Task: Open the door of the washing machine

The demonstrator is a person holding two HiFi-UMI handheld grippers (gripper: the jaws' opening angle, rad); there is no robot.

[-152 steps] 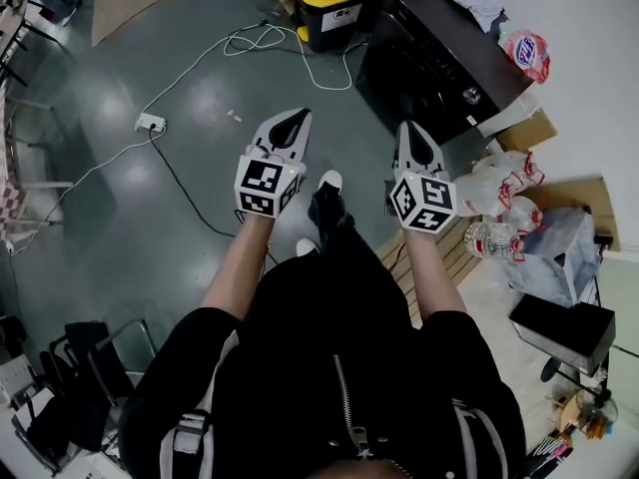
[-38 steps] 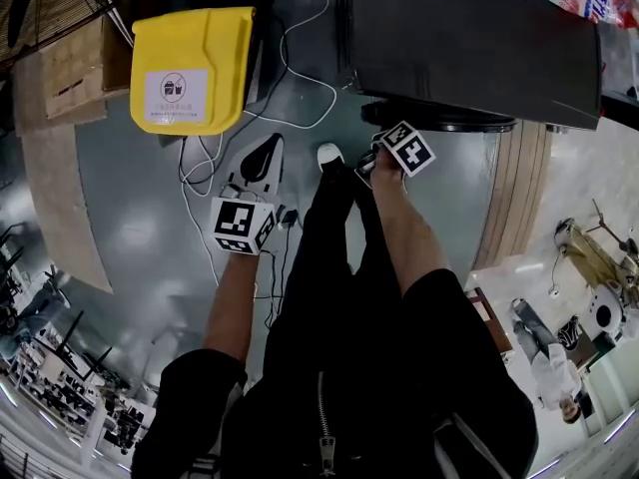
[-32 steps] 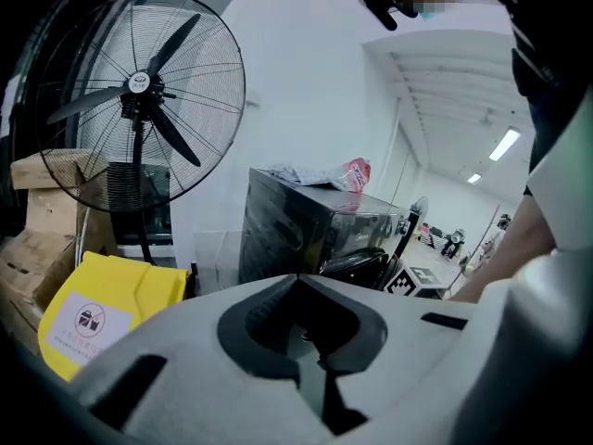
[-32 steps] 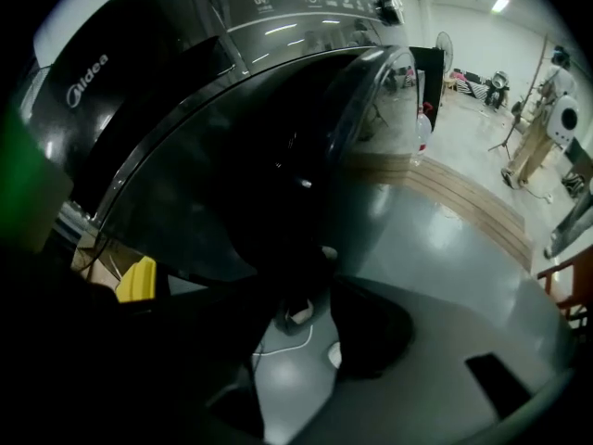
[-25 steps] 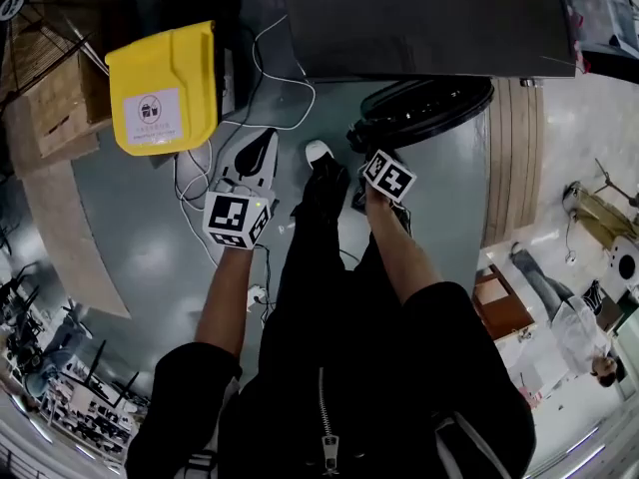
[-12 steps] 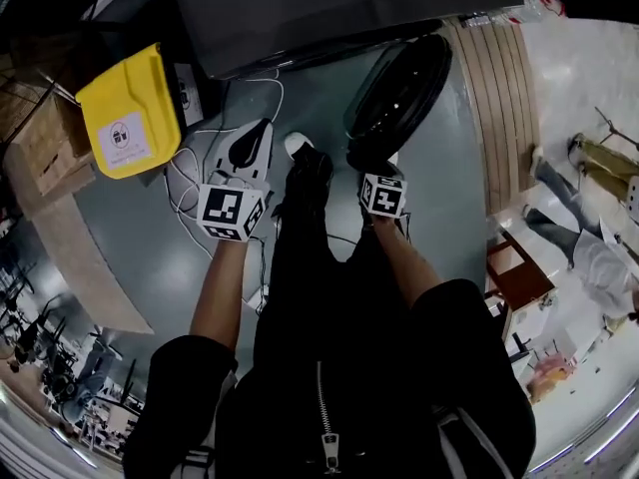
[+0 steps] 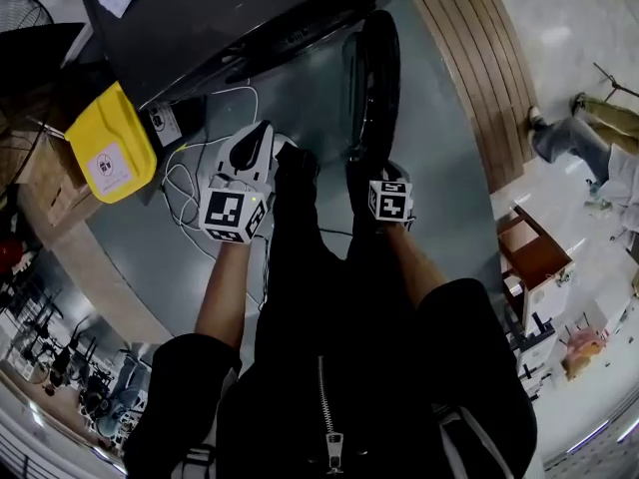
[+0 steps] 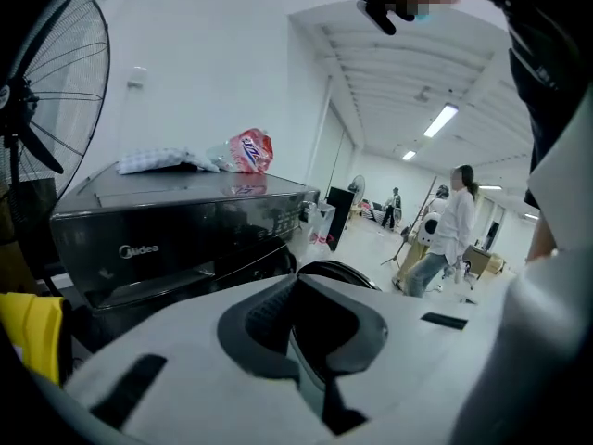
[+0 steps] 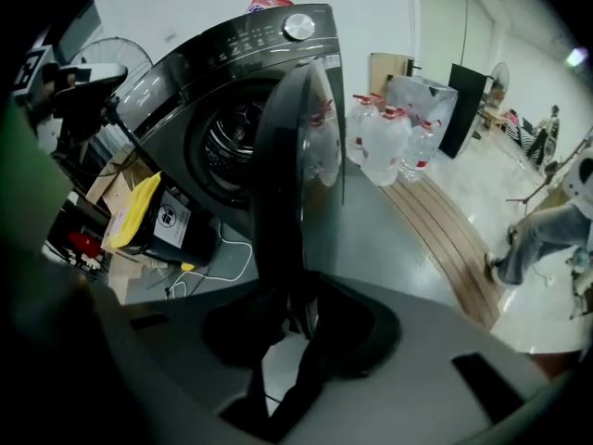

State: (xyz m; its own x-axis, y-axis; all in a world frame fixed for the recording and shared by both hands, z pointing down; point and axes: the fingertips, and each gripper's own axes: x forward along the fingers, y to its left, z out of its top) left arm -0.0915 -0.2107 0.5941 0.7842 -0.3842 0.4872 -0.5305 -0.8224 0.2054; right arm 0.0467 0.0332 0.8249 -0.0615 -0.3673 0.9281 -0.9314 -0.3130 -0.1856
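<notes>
The door (image 7: 377, 78) has swung from shut to wide open, edge-on out from the washing machine (image 7: 230, 18), its rim pinched in the right tool (image 9: 295, 315), whose jaws have just been closing; the left tool (image 7: 258, 138) is closed and empty, so the task looks essentially done.

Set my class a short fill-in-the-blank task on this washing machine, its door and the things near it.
1. The round dark door of the black front-loading washing machine stands ___.
2. The plastic lid of the black bin on the floor beside the machine is ___.
3. The red-and-white packet lies on ___ of the machine.

Missing words: open; yellow; top.
</notes>
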